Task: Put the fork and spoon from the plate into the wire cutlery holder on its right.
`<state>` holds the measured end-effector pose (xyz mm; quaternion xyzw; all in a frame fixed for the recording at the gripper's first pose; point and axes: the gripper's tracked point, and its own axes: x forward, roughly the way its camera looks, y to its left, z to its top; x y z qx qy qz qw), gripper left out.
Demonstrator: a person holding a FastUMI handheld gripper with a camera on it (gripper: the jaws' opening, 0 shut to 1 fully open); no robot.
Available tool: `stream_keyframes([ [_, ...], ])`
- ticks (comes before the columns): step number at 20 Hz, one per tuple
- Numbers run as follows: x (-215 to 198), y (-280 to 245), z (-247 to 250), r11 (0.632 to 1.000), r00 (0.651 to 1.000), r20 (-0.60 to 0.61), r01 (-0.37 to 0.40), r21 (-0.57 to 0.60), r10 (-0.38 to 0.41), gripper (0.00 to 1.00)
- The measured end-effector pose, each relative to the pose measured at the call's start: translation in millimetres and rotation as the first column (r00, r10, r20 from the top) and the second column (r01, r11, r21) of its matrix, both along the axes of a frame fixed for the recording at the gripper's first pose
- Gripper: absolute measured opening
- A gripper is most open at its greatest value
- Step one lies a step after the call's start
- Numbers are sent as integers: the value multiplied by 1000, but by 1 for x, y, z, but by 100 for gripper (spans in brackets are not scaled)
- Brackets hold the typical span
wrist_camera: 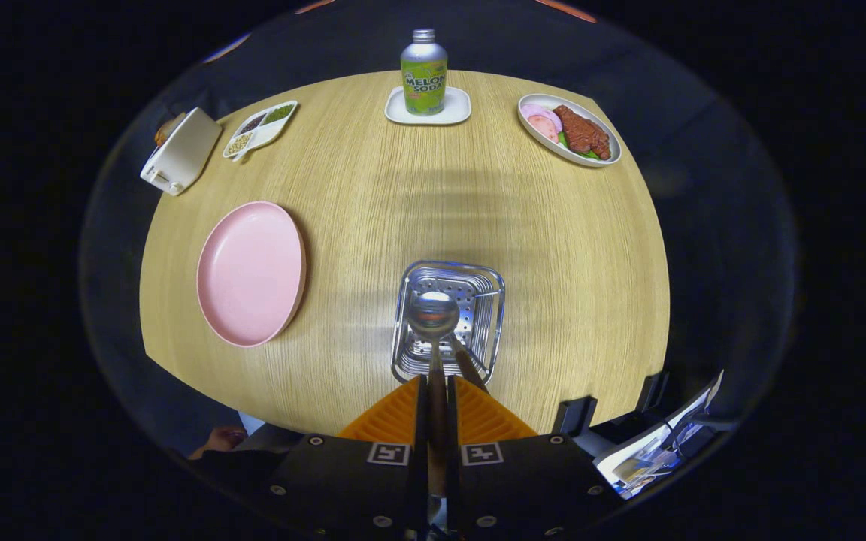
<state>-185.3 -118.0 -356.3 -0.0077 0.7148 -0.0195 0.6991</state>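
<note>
Your gripper (437, 387) holds its two orange ribbed fingers (395, 421) pressed together on the wooden handle of the spoon (434, 315), which runs forward from between them. The spoon's shiny metal bowl hangs over the open mouth of the wire cutlery holder (412, 353), a square, chrome basket with a perforated floor standing just ahead of your fingertips on the round wooden table (403, 195). A second brown handle (469, 368) slants up out of the holder just to the right of the spoon's shaft, leaning against the near rim; you cannot tell from here what its lower end looks like, though it sits where the fork would be.

To the left of the holder, well apart from it, the pink plate (251, 272) lies flat. Beyond it, at the table's far left edge, a cream-coloured box (180, 152) rests tilted beside a small divided dish (260, 128) of dark and green seasonings. At the far side, straight beyond your fingers, a green soda bottle (424, 72) stands upright on a white square coaster (428, 113). To the far right, an oval white dish (529, 128) carries slices of pink ham and a brown cutlet.
</note>
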Motion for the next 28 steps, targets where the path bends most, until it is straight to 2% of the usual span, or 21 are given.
stream_keyframes([
  [3, 12, 5, 8, 999, 998, 54, 11, 39, -13, 12],
  [6, 35, 6, 23, 998, 985, 171, 17, 57, -26, 13],
  [8, 54, 8, 38, 998, 964, 263, 21, 66, -38, 15],
  [10, 74, 8, 57, 998, 927, 372, 16, 61, -37, 23],
  [11, 85, 7, 67, 998, 902, 429, 16, 60, -40, 26],
  [12, 97, 9, 77, 998, 874, 483, 17, 66, -47, 36],
  [13, 107, 11, 89, 997, 845, 533, 23, 69, -56, 39],
  [14, 114, 10, 102, 997, 810, 584, 25, 73, -63, 48],
  [16, 130, 8, 126, 997, 744, 664, 31, 68, -68, 59],
  [18, 137, 19, 144, 995, 702, 707, 15, 102, -84, 70],
  [20, 150, 27, 163, 992, 646, 756, 7, 125, -99, 72],
  [22, 165, 31, 182, 992, 575, 813, -5, 123, -98, 77],
  [24, 173, 38, 198, 995, 516, 853, -24, 100, -73, 83],
  [28, 182, 45, 234, 998, 377, 926, -42, 46, -27, 88],
])
